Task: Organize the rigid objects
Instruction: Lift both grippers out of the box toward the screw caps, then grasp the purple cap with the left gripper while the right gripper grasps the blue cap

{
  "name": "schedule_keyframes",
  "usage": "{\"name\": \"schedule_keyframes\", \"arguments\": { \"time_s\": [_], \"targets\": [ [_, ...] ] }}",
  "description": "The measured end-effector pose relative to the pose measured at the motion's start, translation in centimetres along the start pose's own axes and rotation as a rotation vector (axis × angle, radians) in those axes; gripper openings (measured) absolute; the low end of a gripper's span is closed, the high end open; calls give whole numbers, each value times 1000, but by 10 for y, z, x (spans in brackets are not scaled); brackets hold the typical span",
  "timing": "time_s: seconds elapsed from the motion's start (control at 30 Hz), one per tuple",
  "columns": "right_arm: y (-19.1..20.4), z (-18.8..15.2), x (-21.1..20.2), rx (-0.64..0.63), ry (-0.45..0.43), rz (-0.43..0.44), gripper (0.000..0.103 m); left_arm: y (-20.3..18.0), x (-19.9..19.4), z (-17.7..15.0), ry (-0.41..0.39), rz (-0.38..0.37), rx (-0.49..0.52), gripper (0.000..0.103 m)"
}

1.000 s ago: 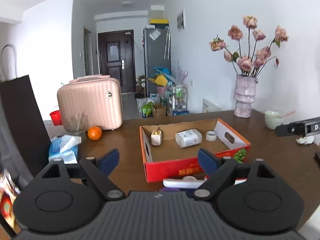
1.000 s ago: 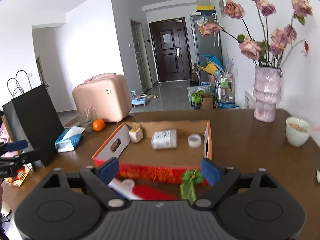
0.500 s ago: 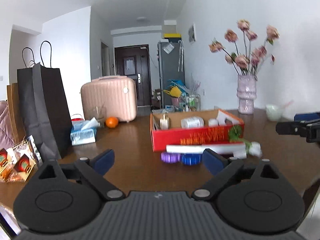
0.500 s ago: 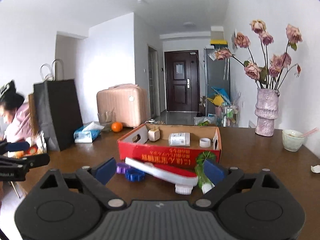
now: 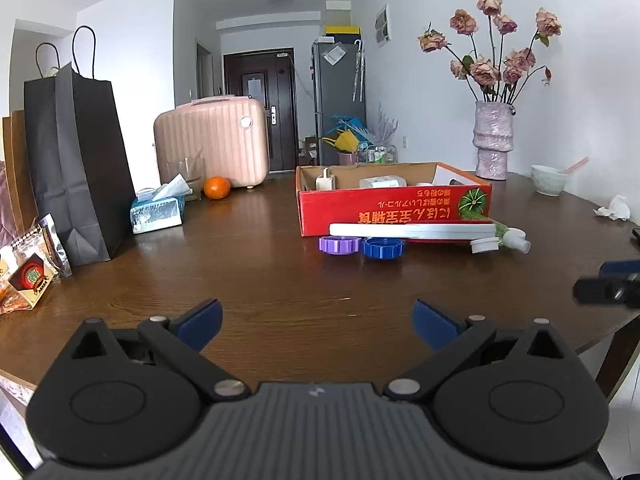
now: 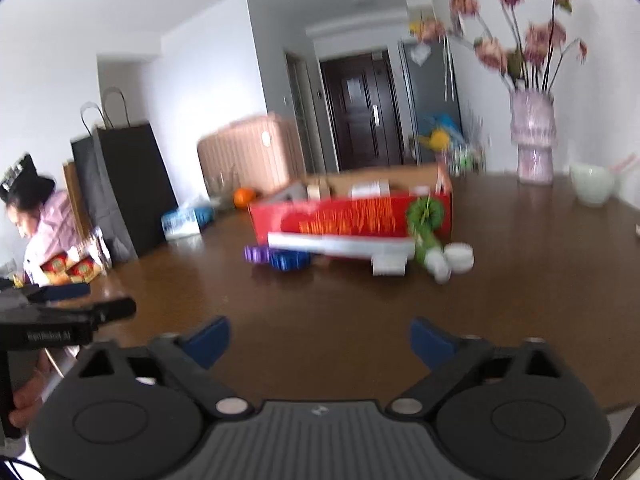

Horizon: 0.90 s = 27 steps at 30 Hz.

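Note:
A red cardboard box [image 5: 394,208] stands mid-table with a small bottle [image 5: 325,182] and a white pack [image 5: 382,182] inside. On the table before it lie a purple lid [image 5: 339,245], a blue lid [image 5: 383,247], a long white brush [image 5: 412,231], a white cap [image 5: 485,245] and a green-and-white piece [image 5: 514,237]. My left gripper [image 5: 316,312] hangs low over bare wood well short of them, jaws opening, nothing between them. My right gripper [image 6: 320,326] is equally far back, jaws closing on nothing; its view is blurred, with the box [image 6: 352,216] ahead.
At the left stand a black paper bag [image 5: 76,152], a tissue pack [image 5: 158,212], an orange [image 5: 217,187], a pink suitcase [image 5: 212,146] and snack packets [image 5: 32,272]. A vase [image 5: 492,140], a bowl [image 5: 550,180] and a crumpled tissue [image 5: 614,208] sit at the right. A person [image 6: 36,220] is at the left.
Both grippers have drawn back from above the box and sunk toward the table. The box now shows side-on, and the lids and brush have come fully into view.

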State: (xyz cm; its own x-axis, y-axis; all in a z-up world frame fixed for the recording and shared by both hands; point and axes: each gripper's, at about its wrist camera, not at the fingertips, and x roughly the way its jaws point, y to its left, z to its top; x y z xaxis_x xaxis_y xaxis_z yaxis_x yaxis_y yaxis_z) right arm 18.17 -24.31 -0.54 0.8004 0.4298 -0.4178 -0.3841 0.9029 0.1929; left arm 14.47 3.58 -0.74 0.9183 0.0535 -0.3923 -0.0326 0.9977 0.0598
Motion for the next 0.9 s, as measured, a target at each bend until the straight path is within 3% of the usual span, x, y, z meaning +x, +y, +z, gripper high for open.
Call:
{"name": "schedule_keyframes", "arguments": {
  "time_s": [0.07, 0.2, 0.37, 0.47, 0.53, 0.57, 0.63, 0.77, 0.83, 0.9],
  "targets": [
    [5, -3, 11, -36, 25, -21, 86, 3, 5, -2, 6, 8, -8, 103],
    [12, -6, 23, -42, -23, -62, 88, 14, 22, -7, 44, 31, -35, 103],
    [15, 2, 49, 29, -39, -53, 93, 44, 47, -5, 74, 9, -182, 103],
    [25, 8, 70, -7, -12, -64, 93, 49, 68, 6, 111, -33, -99, 103],
    [28, 18, 92, -17, 74, 3, 90, 49, 83, 16, 103, -31, -50, 103],
    [32, 26, 108, -18, 121, 18, 89, 51, 94, 22, 105, -64, -40, 103],
    [38, 36, 131, -29, 115, -6, 89, 57, 118, 36, 127, -134, -38, 103],
    [50, 61, 186, -46, 116, -37, 89, 65, 159, 56, 158, -203, -25, 103],
    [59, 67, 212, -78, 127, -57, 82, 64, 174, 58, 140, -246, 2, 103],
    [64, 70, 231, -87, 139, -68, 63, 59, 189, 59, 151, -285, 43, 102]
  ]
}}
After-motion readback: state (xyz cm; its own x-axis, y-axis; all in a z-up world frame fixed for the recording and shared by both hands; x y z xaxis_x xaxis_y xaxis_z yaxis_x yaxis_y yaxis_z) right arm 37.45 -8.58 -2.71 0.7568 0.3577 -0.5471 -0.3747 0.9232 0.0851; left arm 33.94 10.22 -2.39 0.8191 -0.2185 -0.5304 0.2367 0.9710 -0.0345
